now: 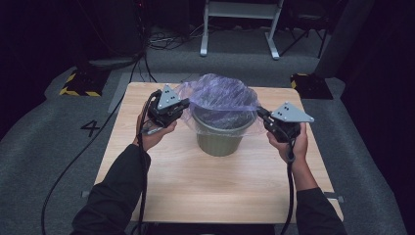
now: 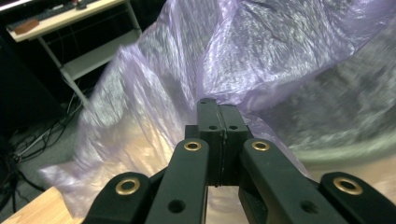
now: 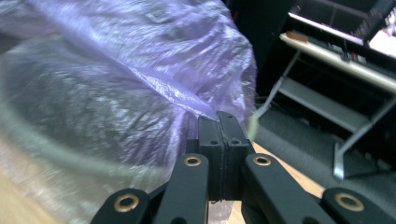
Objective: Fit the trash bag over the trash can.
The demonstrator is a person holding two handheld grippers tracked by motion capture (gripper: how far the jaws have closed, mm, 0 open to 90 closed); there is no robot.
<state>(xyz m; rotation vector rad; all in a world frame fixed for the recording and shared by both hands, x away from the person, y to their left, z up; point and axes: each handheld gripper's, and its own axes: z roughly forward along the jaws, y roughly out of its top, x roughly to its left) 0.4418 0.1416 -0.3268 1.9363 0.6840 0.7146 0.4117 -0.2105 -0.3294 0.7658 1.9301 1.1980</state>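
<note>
Two grippers are at work on a thin, see-through purple plastic bag [image 1: 220, 95] that sits in a round grey-green plastic bin [image 1: 219, 139] in the middle of the pale wooden worktop [image 1: 195, 191]. The left gripper [image 1: 182, 105] is at the left side of the bin and the right gripper [image 1: 260, 114] is at the right side. On each one the fingers are pressed tight together with a fold of the bag's edge pinched between them, as the left gripper view [image 2: 219, 109] and the right gripper view [image 3: 219, 123] show. The step in hand looks like spreading the bag's mouth open over the bin. Next, I think both edges must be pulled out and down over the rim, gently so the thin plastic does not rip. No brand or label can be read on the bag or bin; a number 4 [image 1: 91, 128] is marked on the grey floor at the left.
</note>
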